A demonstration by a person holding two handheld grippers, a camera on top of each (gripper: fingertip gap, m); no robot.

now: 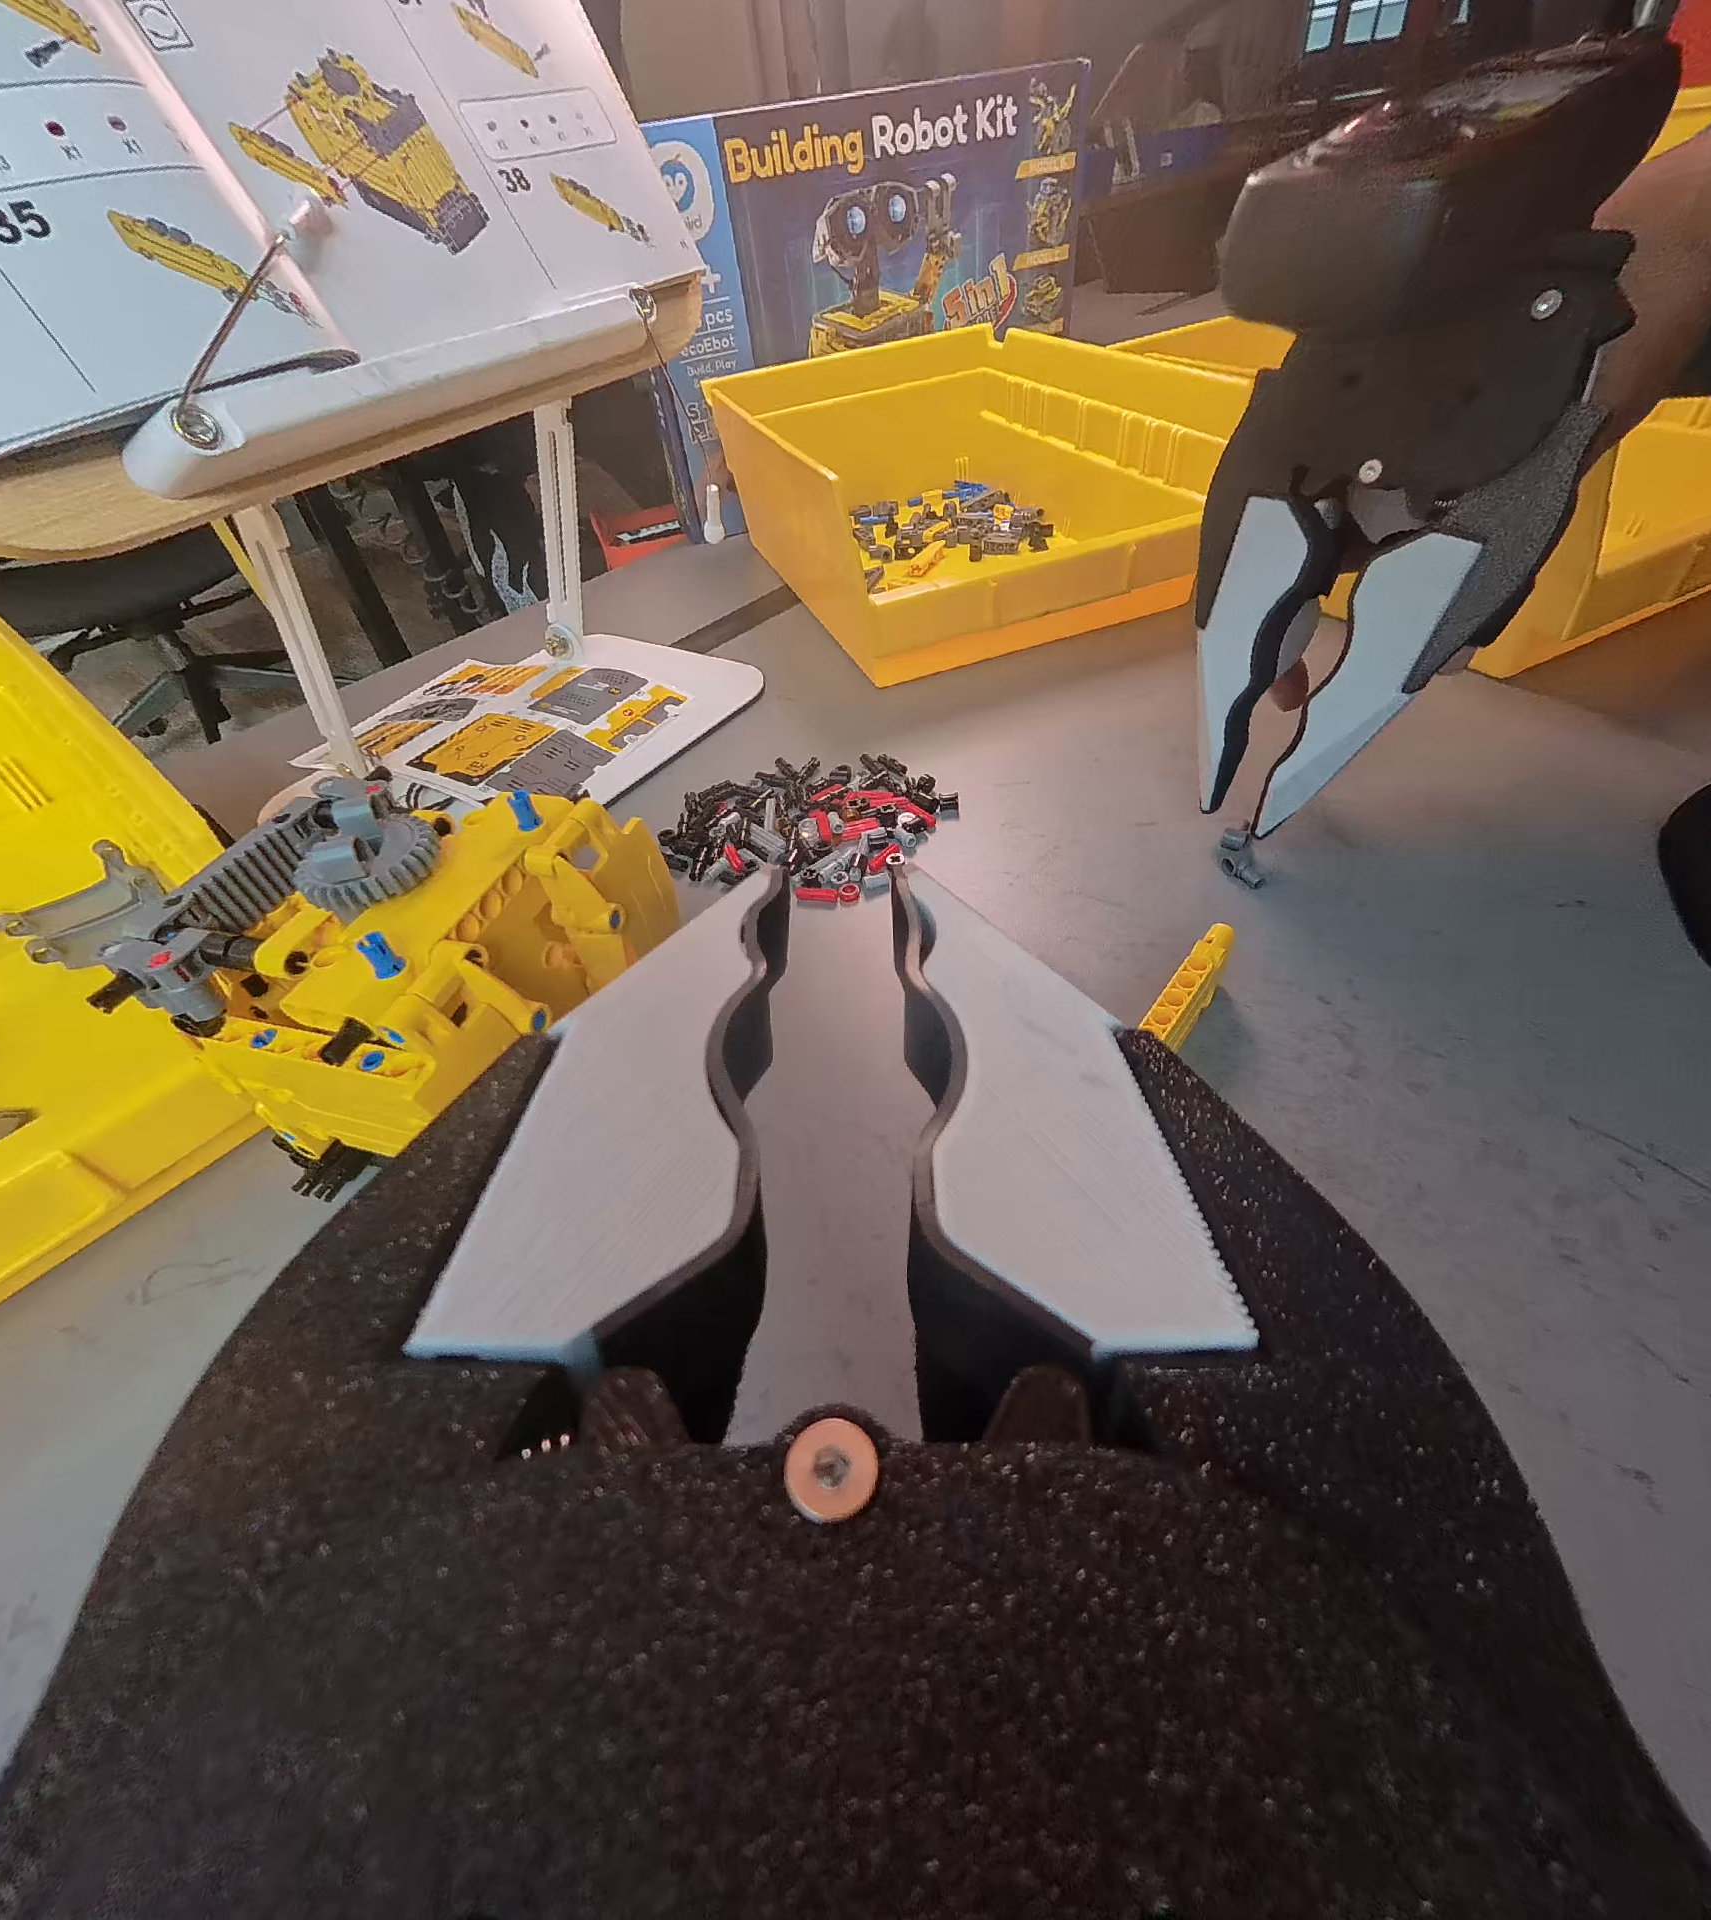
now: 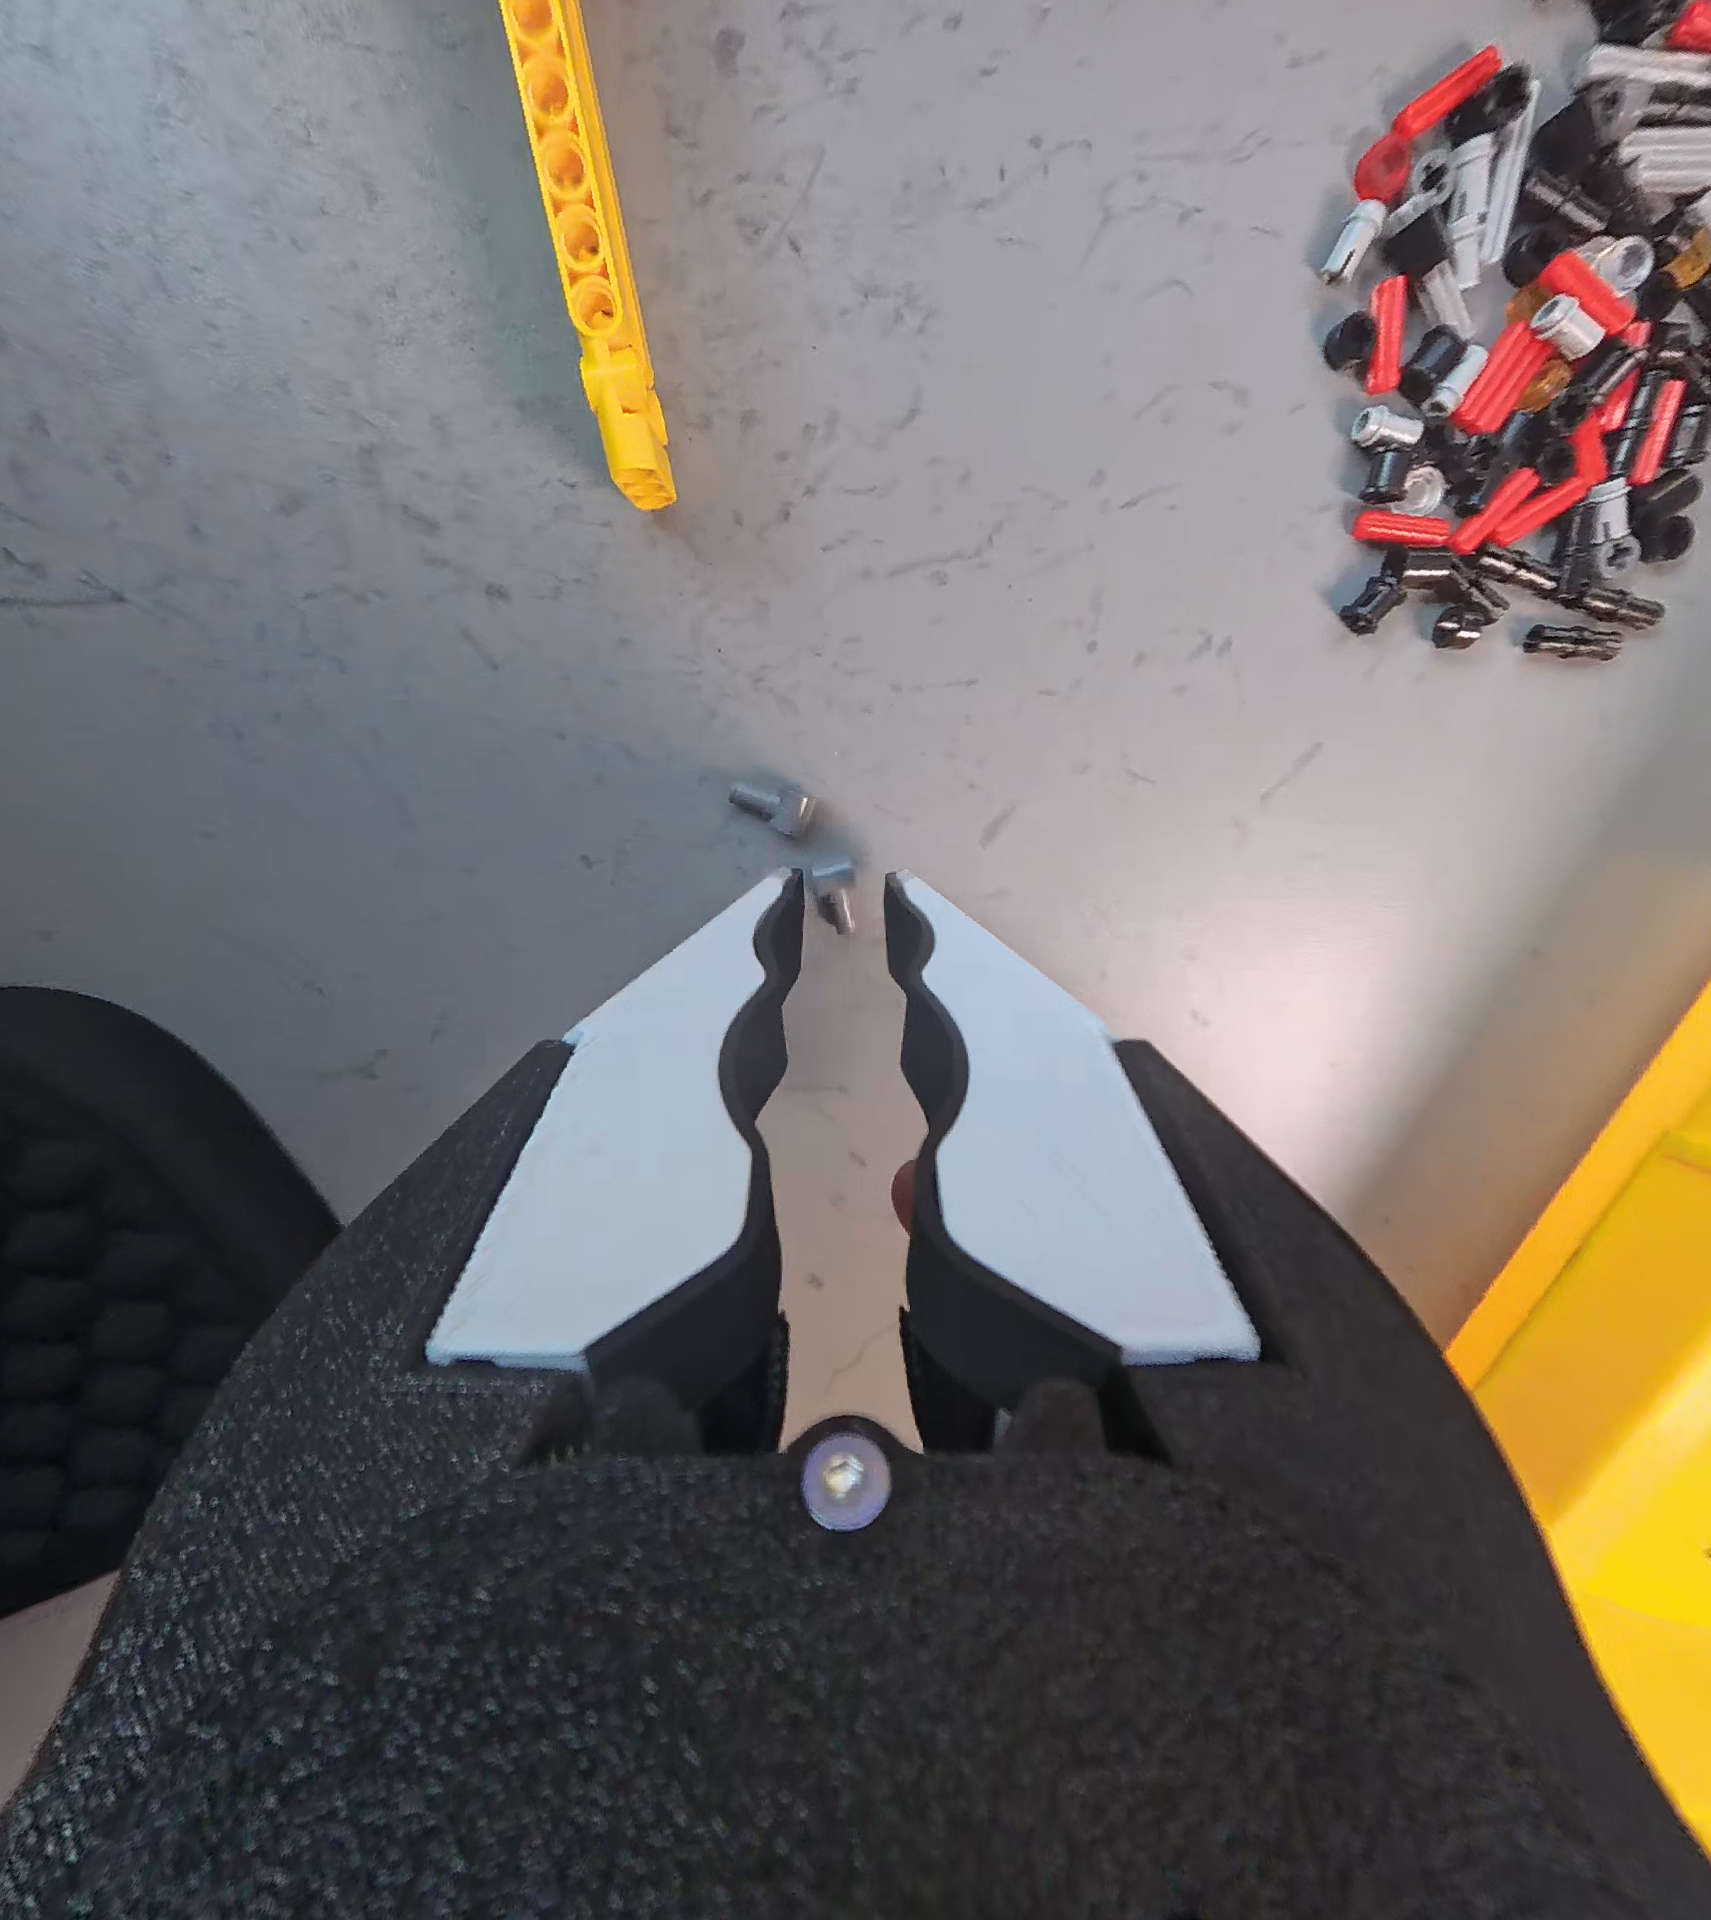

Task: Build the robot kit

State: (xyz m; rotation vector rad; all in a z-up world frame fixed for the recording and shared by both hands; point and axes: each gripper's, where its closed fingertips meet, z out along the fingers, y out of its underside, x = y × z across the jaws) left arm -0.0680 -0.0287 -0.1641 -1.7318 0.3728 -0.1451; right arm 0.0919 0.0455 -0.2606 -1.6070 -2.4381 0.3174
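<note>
Here your right gripper (image 2: 838, 881) hung over two small grey pins (image 2: 801, 844) on the grey table (image 2: 207, 675), jaws narrowly parted, holding nothing.
One pin lay between its fingertips, the other just beyond; a skewed close could have flicked either away. Your left gripper (image 1: 838, 881) was narrowly parted and empty too, tips near the loose pile of red and black pieces (image 1: 809, 821). Open table lay between the yellow beam (image 2: 593, 249) and that pile; a yellow bin (image 2: 1661, 1299) edged your right.

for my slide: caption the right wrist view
Open right gripper poised over small grey connector pins on the grey table.
</note>
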